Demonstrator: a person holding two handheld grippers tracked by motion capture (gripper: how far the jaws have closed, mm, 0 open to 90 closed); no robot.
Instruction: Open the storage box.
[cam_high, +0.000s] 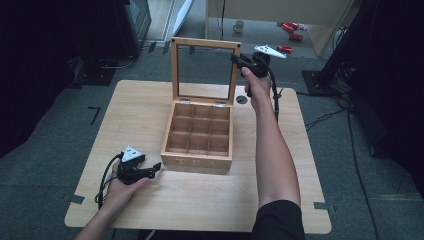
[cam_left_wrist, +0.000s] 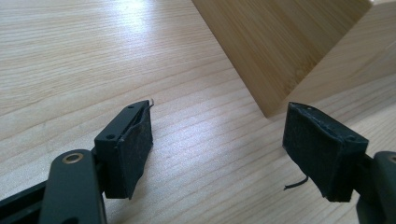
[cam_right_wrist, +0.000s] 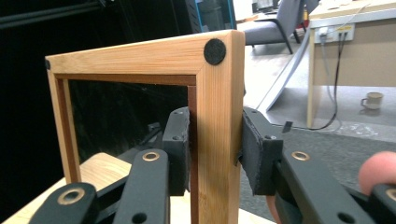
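Tea box (cam_high: 198, 145) sits mid-table (cam_high: 140, 100) with its glass-paned lid (cam_high: 205, 45) standing upright, and we have the right gripper (cam_high: 242, 61) clamped on the lid's right frame post near the top corner, pads (cam_right_wrist: 180, 149) pressed on both sides of the wood, so we judge this as the lid-handling step, swinging it on the hinges. Next move calls for following the hinge arc without twisting the frame. Right arm reaches far forward and raised; left gripper (cam_high: 154, 169) rests low on the table just beside the box's front-left corner, jaws wide and holding nothing.
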